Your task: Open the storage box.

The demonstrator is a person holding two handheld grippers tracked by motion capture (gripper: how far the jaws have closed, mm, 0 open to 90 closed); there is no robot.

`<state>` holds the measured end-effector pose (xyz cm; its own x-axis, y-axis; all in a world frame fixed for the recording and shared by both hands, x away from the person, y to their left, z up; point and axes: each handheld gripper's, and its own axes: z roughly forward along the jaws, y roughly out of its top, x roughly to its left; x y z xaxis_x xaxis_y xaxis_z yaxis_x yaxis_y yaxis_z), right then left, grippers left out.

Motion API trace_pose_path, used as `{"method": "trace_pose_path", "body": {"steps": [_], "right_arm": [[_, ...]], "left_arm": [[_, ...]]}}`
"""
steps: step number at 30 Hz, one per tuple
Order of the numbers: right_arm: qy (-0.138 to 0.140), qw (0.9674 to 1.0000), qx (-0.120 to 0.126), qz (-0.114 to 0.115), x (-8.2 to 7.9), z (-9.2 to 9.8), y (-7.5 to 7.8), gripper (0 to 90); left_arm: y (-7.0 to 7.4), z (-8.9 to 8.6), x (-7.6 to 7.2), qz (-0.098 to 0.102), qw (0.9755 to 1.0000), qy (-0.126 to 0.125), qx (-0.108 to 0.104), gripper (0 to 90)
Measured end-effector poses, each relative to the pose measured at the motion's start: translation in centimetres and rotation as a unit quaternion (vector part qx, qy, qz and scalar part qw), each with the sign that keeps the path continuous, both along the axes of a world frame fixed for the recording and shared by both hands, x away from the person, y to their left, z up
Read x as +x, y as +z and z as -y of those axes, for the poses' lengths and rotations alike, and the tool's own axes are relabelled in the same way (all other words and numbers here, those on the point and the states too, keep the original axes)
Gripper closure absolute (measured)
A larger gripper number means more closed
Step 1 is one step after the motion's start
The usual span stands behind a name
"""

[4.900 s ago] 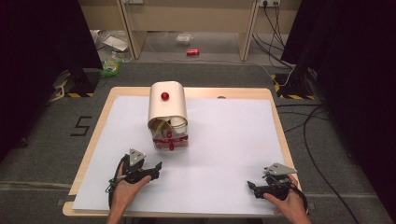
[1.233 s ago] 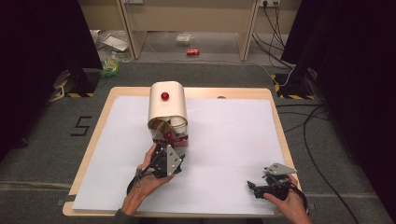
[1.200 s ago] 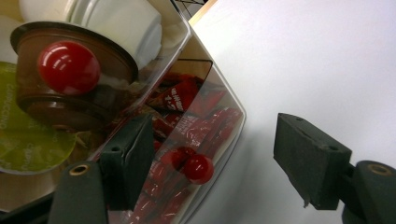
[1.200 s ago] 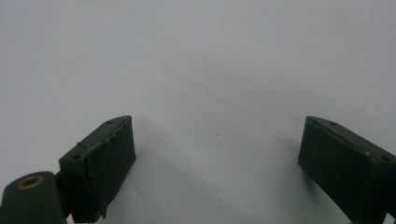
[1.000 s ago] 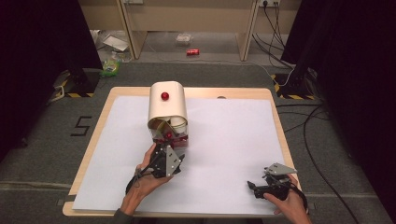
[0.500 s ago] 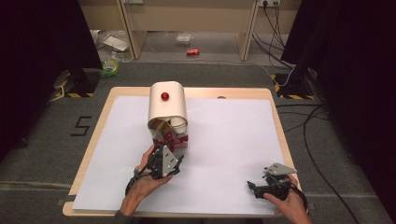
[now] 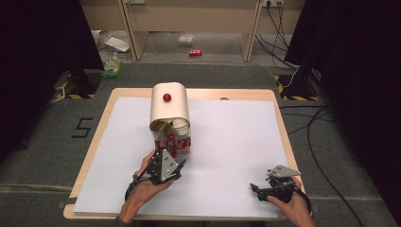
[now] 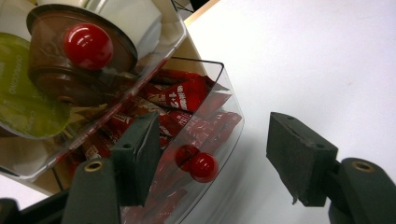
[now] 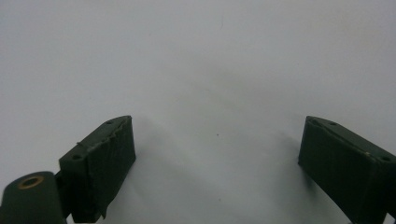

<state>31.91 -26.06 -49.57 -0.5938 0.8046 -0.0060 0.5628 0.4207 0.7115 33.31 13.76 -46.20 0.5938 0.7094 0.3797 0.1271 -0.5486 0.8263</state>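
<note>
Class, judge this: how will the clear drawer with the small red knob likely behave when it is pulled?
The clear drawer looks like thin rigid plastic, so probably stiff and light. The sachets inside seem loose and may shift. Its red knob is small, round and glossy, so possibly slippery.

Cream dispenser (image 7: 169, 107) with red knob (image 7: 166, 97); clear drawer (image 8: 205, 135) of red sachets (image 8: 184, 93); red drawer knob (image 8: 203, 166); white sheet (image 7: 227, 142) on pale wood counter (image 7: 101, 123).
</note>
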Motion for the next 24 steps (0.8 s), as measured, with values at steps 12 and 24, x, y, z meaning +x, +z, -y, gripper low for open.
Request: {"method": "trace_pose_path", "body": {"steps": [12, 24], "right_arm": [[0.000, 1.0000, 0.000, 0.000, 0.0, 0.0, 0.0, 11.2], [0.000, 1.0000, 0.000, 0.000, 0.0, 0.0, 0.0, 11.2]], "left_arm": [[0.4, -0.5, -1.0, -0.025, 0.9991, -0.007, -0.034, 38.4], [0.3, -1.0, -2.2, -0.048, 0.9972, -0.017, -0.054, 43.0]]}}
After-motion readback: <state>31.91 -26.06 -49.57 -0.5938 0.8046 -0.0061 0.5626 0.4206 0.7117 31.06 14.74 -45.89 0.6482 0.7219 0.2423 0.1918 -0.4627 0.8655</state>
